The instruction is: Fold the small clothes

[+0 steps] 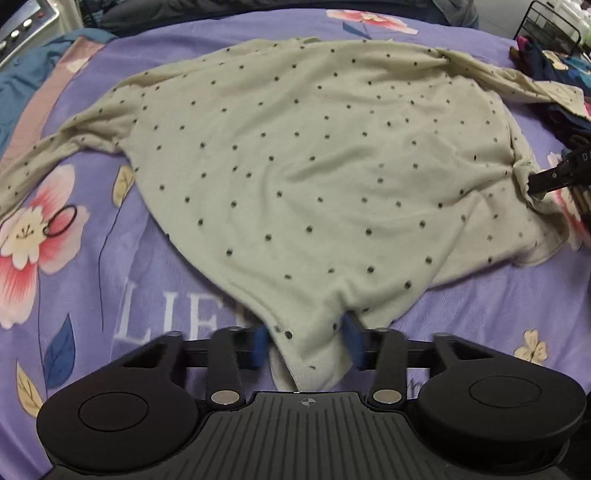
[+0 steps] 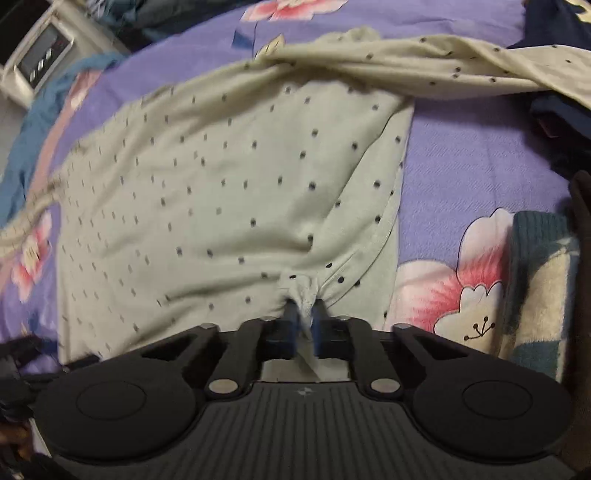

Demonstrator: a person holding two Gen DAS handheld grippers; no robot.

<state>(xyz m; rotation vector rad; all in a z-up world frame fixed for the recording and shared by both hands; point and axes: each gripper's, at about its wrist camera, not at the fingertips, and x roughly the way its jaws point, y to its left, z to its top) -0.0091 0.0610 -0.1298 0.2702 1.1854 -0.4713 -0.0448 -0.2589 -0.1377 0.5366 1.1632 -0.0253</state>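
A cream long-sleeved top with dark dots (image 1: 295, 155) lies spread on a purple floral bedsheet (image 1: 110, 280). My left gripper (image 1: 306, 343) stands at the top's near hem corner; its blue pads are apart with cloth lying between them. My right gripper (image 2: 303, 317) is shut on a bunched fold of the top's hem (image 2: 301, 288). It also shows in the left wrist view (image 1: 543, 181) at the far right, pinching the cloth. One sleeve (image 1: 55, 147) trails left, the other sleeve (image 2: 480, 70) runs to the right.
A black hair tie (image 1: 61, 221) lies on the sheet at left. Dark folded clothes (image 1: 554, 74) sit at the far right with a wire rack (image 1: 554, 26) behind. A teal and cream knit item (image 2: 539, 280) lies at right. A blue cloth (image 2: 48, 110) lies at the left edge.
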